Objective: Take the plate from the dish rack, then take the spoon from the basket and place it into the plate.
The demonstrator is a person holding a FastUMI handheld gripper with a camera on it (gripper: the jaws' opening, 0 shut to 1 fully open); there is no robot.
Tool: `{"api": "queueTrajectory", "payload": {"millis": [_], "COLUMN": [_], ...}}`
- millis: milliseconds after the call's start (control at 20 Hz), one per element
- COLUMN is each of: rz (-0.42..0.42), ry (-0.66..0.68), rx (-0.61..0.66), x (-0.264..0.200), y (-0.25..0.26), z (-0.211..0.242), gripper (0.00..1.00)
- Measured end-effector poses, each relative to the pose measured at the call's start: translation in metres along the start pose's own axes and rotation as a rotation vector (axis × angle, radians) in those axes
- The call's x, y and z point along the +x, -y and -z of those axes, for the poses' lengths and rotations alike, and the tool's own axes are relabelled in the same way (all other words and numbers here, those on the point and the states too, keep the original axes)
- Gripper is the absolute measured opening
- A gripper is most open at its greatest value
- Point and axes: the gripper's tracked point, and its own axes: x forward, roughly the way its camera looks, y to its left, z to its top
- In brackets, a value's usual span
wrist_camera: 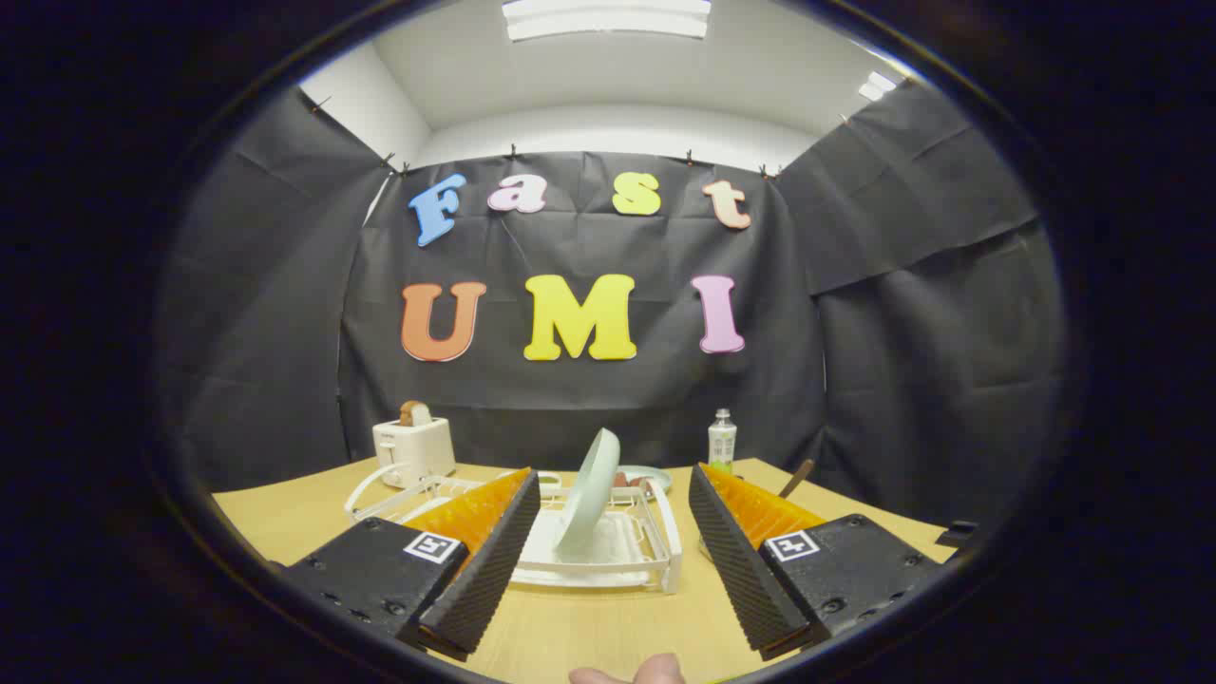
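Left of centre on the table (285, 518), a toaster (413, 448) stands behind the dish rack (608, 560). Centre frame, the plate (589, 489) leans on edge in the rack's slots, rim up for grabbing. Hand-held gripper (613, 560) spread wide, empty, plate just ahead between its fingers. Bottle (722, 439) further right.

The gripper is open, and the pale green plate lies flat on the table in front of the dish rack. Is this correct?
Not quite. The gripper is open, but the gripper view shows the plate standing on edge, tilted, in the white dish rack, ahead of the fingers, not flat on the table.
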Motion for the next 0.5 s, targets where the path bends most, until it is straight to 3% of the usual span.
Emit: {"api": "queueTrajectory", "payload": {"millis": [500], "rz": [-0.02], "ry": [-0.033], "rx": [0.045], "x": [0.0036], "y": [-0.0062], "z": [0.0093], "gripper": [1.0]}}
